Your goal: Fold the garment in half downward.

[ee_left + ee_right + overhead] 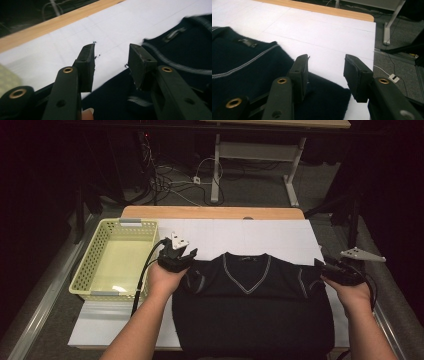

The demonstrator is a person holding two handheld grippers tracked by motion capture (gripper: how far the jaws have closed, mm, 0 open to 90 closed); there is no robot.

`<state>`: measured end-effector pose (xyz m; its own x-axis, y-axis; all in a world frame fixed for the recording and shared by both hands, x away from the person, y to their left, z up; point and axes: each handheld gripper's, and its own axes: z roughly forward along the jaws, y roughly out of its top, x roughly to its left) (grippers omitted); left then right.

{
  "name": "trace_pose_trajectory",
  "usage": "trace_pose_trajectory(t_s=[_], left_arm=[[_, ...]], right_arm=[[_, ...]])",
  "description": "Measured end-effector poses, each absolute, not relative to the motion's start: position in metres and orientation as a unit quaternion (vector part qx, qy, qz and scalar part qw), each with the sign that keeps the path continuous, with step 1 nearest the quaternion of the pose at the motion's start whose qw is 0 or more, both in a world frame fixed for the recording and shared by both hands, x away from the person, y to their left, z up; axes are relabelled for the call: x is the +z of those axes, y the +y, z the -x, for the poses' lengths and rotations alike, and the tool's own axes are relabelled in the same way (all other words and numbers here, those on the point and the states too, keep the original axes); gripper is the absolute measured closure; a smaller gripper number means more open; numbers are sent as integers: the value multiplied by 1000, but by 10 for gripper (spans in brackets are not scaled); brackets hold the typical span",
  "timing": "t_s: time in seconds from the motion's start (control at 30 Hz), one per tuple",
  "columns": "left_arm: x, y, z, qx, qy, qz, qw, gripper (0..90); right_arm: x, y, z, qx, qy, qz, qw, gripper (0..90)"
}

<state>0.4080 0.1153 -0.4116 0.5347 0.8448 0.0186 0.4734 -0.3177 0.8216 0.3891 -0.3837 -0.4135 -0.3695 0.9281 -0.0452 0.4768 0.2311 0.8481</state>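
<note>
Scanning left to right from the high view: yellow basket (116, 257) sits on the left part of the bench (212, 212), on the white sheet (260, 239) that covers most of the top. Just right of the basket I see my left claw (181, 256), held in the left hand (167, 276), at the left shoulder of the dark sweater (250, 305). In the left gripper view the left claw (111, 62) stands spread, with a clear gap between the pads and white sheet (75, 37) showing through it. Nothing is pinched. The sweater edge (175, 50) lies under and to the right of the right-hand pad.

The sweater lies flat in the middle of the bench, front up, V-neck with pale trim pointing to the far side, sleeves folded in over the body, hem hanging at the near edge.

Further right, my right claw (324, 266) sits at the sweater's right shoulder, held in the right hand (352, 292). In the right gripper view the right claw (325, 72) is also spread, nothing between the pads. The sweater (244, 67) lies under the left-hand pad and a corner of it reaches below the gap. White sheet (324, 32) is beyond, grey floor (397, 62) off the bench end at the right.
</note>
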Motion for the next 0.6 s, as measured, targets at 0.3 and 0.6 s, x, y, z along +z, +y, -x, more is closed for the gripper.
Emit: trace_pose_trajectory(t_s=[0.3, 0.6], left_arm=[[-423, 105, -415, 155, 425, -796, 403, 518], [-456, 76, -433, 103, 443, -816, 358, 409]], right_arm=[[-420, -375, -381, 388, 738, -474, 282, 529], [-444, -357, -393, 378, 751, -480, 251, 524]])
